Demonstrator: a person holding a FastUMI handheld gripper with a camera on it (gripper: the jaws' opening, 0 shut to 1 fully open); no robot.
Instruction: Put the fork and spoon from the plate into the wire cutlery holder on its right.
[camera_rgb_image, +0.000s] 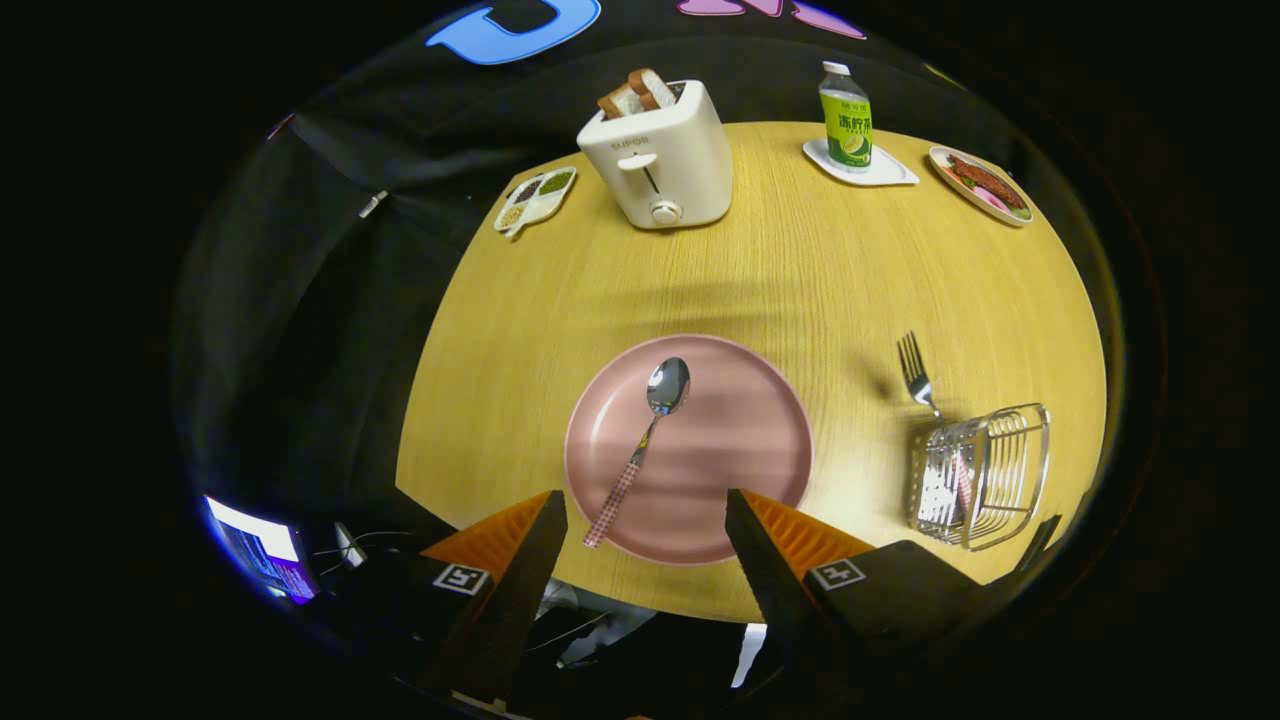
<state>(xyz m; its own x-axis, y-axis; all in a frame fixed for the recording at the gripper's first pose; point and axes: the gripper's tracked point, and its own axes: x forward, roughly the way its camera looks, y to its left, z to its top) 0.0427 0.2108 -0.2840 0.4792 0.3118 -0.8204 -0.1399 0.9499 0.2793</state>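
The round yellow wooden table (800, 270) is evenly and brightly lit from above, while the surroundings beyond its rim are left dim. A broad soft shadow is cast across the table and the pink round plate (740, 440). A small highlight is seen on the bowl of the steel spoon with chequered handle (645, 440), and glare on the chrome wire cutlery holder (985, 475). Strong fisheye bending is noted towards the edges. The gripper (645, 535), its fingers spread apart, is rendered slightly soft.
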